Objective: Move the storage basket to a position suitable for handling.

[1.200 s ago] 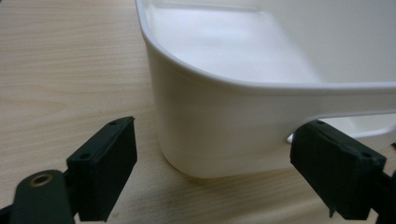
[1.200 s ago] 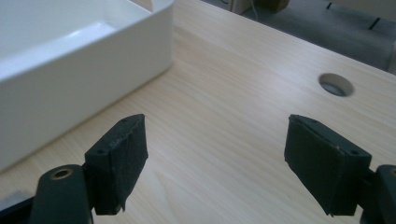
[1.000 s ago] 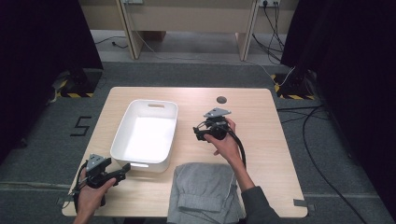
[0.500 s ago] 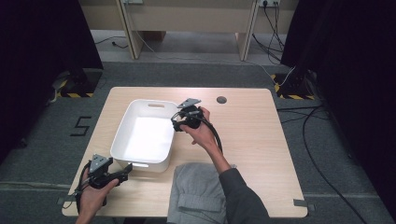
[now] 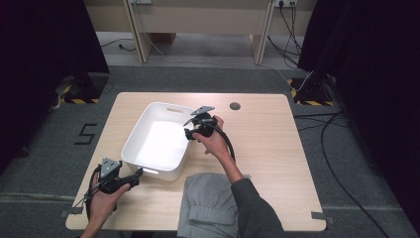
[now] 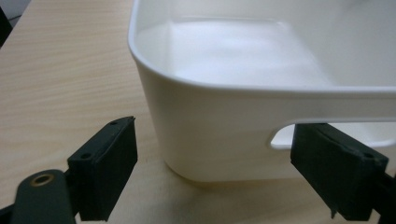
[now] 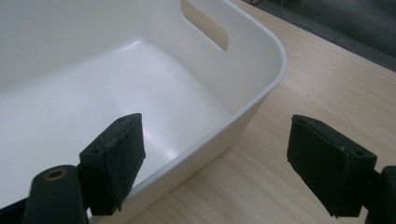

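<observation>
While both tools gape: white tub (image 5: 159, 140) between, grey cloth (image 5: 210, 206) near.

We see the grey cloth (image 5: 208, 206) cut off by the bottom edge and partly hidden under the person's sleeve (image 5: 255, 210).

White tub (image 6: 243, 135) between spread jaws

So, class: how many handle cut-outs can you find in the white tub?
2. One slot is in the far end wall of the white tub; the other is in the near end wall, in front of the left gripper.
</observation>
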Tool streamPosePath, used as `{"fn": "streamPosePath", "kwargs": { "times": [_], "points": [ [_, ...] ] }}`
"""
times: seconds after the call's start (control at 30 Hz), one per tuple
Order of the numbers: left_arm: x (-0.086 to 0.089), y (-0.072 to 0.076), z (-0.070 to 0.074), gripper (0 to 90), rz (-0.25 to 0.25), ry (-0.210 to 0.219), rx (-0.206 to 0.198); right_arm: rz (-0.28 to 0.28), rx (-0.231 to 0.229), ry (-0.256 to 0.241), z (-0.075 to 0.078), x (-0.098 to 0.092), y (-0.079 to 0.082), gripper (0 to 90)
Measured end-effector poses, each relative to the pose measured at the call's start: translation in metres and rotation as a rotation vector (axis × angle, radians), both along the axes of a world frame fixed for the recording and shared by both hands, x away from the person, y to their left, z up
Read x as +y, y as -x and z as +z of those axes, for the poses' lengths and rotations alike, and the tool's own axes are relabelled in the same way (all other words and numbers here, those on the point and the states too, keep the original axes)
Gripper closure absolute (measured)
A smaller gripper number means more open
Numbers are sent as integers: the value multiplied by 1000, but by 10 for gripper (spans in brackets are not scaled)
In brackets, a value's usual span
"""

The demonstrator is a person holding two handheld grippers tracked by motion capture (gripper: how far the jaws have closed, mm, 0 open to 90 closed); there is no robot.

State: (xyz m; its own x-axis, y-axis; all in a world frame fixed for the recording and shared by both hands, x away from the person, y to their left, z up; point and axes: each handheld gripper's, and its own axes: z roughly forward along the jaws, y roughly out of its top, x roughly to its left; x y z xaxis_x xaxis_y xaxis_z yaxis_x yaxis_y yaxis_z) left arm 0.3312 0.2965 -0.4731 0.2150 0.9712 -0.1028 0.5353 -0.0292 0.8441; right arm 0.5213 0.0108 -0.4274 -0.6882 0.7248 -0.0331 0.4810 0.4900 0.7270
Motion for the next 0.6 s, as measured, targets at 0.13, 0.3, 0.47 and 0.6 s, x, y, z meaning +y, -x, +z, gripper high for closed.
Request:
{"fn": "streamPosePath", "kwargs": {
  "times": [0.13, 0.3, 0.47, 0.6],
  "points": [
    [-12, -19, 0, 145, -8, -3, 1, -40, 9, -17, -1, -22, 9, 208],
    [-36, -40, 1, 147, -38, -27, 9, -144, 51, -38, 5, -57, 24, 189],
    [-52, -52, 2, 150, -45, -43, 9, -198, 87, -67, 9, -77, 37, 190],
    [-66, -61, 3, 154, -64, -49, 8, -224, 129, -90, 13, -91, 51, 190]
  ]
}}
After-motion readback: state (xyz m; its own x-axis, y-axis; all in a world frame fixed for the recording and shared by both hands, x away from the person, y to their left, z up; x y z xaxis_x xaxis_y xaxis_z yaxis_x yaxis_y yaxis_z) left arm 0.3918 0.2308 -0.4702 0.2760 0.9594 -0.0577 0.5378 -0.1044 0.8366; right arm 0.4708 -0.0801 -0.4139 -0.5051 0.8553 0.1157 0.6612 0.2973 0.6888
